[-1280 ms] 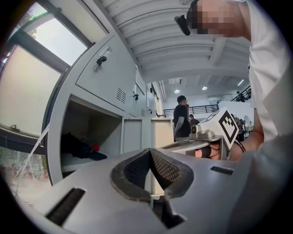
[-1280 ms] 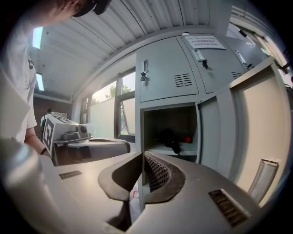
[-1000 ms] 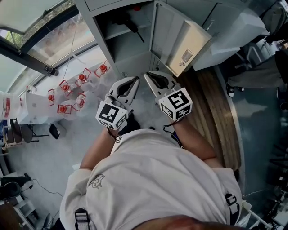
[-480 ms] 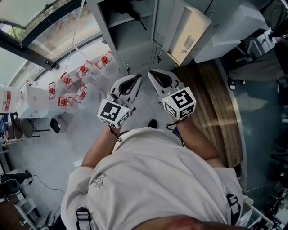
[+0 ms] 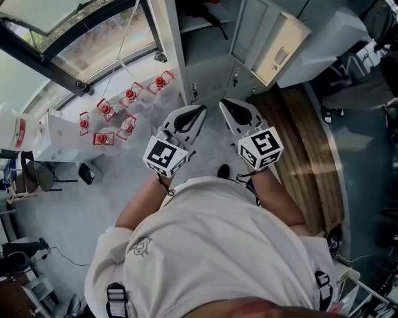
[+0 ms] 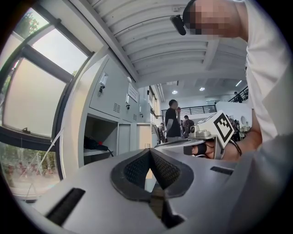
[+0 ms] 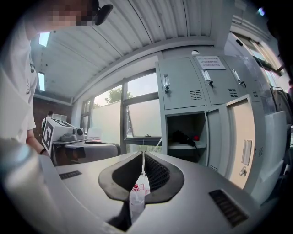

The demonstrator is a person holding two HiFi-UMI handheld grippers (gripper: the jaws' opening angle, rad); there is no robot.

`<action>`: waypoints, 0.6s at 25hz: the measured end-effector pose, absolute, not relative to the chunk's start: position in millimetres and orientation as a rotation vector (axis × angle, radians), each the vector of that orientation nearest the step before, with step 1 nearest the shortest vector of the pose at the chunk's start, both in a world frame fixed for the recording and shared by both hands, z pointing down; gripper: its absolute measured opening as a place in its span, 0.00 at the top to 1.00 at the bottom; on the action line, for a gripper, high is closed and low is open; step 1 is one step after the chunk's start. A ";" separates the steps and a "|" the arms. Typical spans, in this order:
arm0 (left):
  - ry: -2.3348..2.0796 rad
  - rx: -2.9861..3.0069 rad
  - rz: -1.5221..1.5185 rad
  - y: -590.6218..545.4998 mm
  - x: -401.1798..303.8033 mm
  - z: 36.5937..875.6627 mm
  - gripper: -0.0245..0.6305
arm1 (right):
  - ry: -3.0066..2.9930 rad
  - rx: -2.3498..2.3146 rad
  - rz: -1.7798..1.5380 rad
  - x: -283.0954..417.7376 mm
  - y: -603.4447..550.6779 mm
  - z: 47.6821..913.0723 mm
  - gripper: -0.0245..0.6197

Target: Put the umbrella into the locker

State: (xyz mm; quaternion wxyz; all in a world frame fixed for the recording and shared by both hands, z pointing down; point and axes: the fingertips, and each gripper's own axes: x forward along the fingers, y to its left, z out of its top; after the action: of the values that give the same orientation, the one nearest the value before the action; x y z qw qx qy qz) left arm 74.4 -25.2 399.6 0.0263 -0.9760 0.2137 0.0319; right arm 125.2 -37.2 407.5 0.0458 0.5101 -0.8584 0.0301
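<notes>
The black umbrella point(image 5: 210, 13) lies on a shelf inside the open grey locker point(image 5: 205, 56) at the top of the head view. The right gripper view shows the umbrella point(image 7: 182, 137) in that open compartment, a red end beside it. In the left gripper view the umbrella point(image 6: 94, 145) is a dark shape on the shelf. My left gripper point(image 5: 202, 110) and right gripper point(image 5: 224, 102) are held side by side in front of the locker, short of it, pointing level. Both are shut with nothing between the jaws. The left gripper point(image 6: 149, 151) and right gripper point(image 7: 142, 155) show their tips meeting.
The locker door point(image 5: 273, 43) stands open to the right. Several red-capped bottles point(image 5: 118, 112) stand on the floor at the left below a window. A wooden strip point(image 5: 311, 143) runs along the right. People point(image 6: 173, 119) stand far off down the hall.
The locker has slid up and to the right in the head view as both grippers travelled level together, away from it. Both jaws stayed shut and empty.
</notes>
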 end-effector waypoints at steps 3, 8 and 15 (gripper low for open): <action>0.643 -3.010 0.106 -15.2 44.2 394.0 0.94 | -2.617 1.576 0.078 97.9 -26.7 403.9 0.89; 0.629 -3.011 0.110 -2.7 -7.6 395.9 0.94 | -2.624 1.594 0.063 48.1 -7.4 404.4 0.89; 0.645 -3.025 0.115 8.6 -65.1 405.9 0.94 | -2.626 1.595 0.071 -10.2 14.4 413.0 0.89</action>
State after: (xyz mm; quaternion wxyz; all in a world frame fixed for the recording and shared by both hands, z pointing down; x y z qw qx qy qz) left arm -65.1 8.6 405.9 0.0232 -0.9771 0.2083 0.0373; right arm -10.2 14.4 413.0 0.0342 0.5187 -0.8540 0.0231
